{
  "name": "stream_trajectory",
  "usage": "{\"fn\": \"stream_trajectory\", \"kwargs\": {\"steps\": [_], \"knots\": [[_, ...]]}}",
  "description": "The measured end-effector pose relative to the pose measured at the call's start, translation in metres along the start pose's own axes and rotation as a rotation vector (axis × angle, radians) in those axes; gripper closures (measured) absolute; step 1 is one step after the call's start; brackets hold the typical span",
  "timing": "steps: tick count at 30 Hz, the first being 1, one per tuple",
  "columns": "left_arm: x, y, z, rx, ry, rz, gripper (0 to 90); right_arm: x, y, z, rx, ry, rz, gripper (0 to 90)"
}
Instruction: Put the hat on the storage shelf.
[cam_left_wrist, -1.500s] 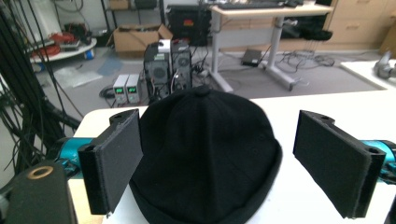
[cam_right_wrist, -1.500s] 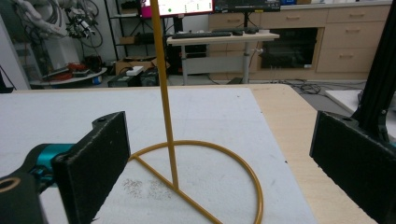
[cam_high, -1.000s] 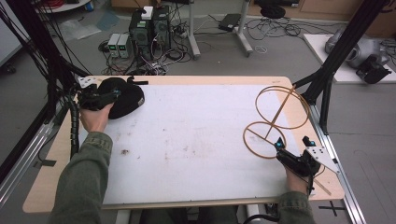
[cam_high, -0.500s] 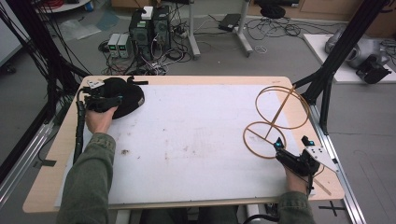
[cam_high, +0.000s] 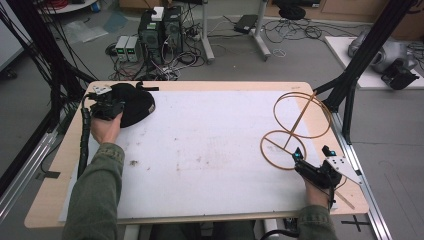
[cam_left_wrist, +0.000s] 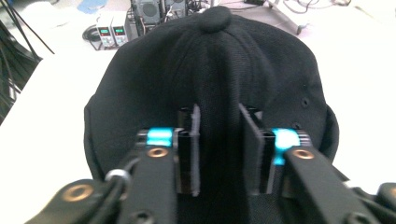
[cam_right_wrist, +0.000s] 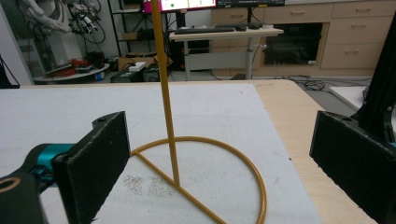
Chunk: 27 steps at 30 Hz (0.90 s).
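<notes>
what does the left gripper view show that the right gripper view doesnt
The left gripper view alone shows a black cap, with a fold of its crown pinched between the left tongs, whose jaws have just been closing. The right gripper view alone shows a yellow wire stand, its upright rod rising from a ring base, ahead of the right tongs, which stand wide open and apart from it. Both share the white table mat.

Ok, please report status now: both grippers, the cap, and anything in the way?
Left gripper just closed, pinching black cap crown. Right gripper open, near yellow wire stand, not touching. Nothing in the way.
</notes>
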<state>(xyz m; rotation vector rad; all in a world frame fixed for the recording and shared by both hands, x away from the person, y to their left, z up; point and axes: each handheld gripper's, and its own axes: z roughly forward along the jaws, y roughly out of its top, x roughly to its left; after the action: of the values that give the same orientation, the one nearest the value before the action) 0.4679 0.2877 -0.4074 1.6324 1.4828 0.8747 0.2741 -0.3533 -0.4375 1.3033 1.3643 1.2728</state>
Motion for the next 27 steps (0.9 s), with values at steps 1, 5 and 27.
{"fn": "stream_trajectory", "kwargs": {"steps": [1,5,27], "knots": [[-0.001,0.000,0.000,0.002,-0.001,0.007,79.7,0.000,0.000,0.000,-0.001,0.000,-0.001,4.1],[-0.004,0.001,-0.002,-0.009,-0.006,0.026,84.7,-0.001,0.000,-0.001,0.004,0.000,-0.004,4.1],[-0.011,0.018,-0.058,-0.175,-0.075,0.057,85.4,0.000,0.001,0.001,-0.006,0.008,0.001,4.1]]}}
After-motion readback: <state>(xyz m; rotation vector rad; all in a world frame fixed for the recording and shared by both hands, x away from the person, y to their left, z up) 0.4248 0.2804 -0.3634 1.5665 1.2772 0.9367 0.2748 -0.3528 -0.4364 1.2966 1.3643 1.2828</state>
